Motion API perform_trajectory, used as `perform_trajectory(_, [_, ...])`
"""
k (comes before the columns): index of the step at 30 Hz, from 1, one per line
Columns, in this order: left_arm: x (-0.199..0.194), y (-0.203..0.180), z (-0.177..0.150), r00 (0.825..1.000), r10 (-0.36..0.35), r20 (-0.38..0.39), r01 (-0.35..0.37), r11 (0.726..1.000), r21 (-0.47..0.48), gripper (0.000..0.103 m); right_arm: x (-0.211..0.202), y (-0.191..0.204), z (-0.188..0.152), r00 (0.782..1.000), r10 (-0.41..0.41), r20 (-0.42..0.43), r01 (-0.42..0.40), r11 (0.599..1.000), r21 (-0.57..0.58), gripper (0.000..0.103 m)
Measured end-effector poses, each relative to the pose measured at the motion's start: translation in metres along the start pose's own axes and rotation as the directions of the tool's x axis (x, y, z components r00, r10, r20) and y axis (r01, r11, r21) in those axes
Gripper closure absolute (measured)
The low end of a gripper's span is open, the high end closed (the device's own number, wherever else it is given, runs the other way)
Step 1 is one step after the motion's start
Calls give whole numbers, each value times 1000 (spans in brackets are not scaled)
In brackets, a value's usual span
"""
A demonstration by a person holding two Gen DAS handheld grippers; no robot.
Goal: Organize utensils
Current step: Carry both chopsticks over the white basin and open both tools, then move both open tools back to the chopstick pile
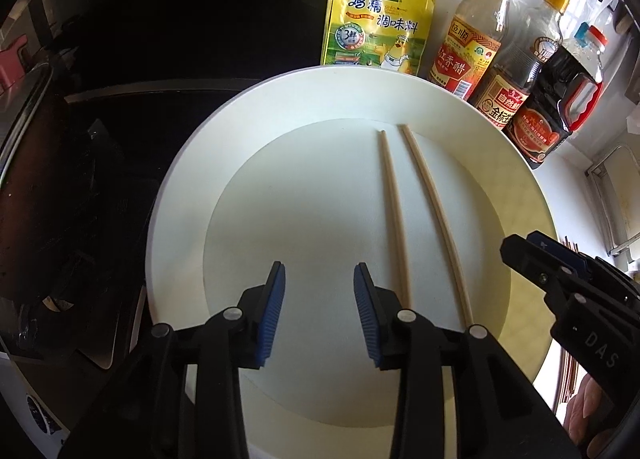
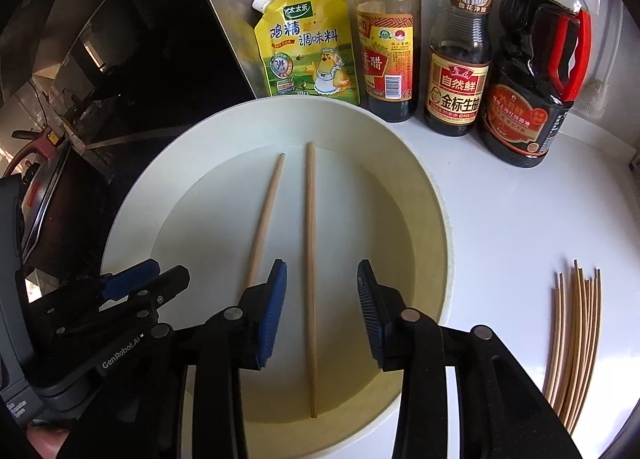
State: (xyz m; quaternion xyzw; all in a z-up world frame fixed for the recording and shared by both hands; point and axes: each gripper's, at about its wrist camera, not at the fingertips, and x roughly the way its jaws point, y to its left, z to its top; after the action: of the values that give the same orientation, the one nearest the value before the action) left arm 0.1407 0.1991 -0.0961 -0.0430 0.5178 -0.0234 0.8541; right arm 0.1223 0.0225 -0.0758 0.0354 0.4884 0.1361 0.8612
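Your left gripper (image 1: 319, 279) hides the near ends of both chopsticks (image 1: 394, 219) in its own view. The bundle (image 2: 576, 343) runs off the right view's lower edge, and the bottle (image 2: 386, 27) loses its cap at the top.

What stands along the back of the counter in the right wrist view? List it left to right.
Yellow seasoning pouch → vinegar bottle → soy sauce bottle with the tan label → big dark jug with the red handle.
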Motion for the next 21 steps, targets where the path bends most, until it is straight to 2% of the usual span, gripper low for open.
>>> perform_trajectory(5, [-11, -3, -3, 1000, -4, 18, 4, 1000, 5, 61, -20, -10, -11, 1000, -2, 24, 2, 1000, 14, 68])
perform_trajectory(9, [-21, -13, -8, 999, -13, 29, 12, 1000, 25, 60, -38, -19, -20, 999, -12, 46, 10, 1000, 28, 68])
perform_trajectory(21, [-51, -62, -31, 996, -67, 63, 59, 990, 126, 51, -78, -49, -47, 995, -62, 72, 57, 996, 69, 68])
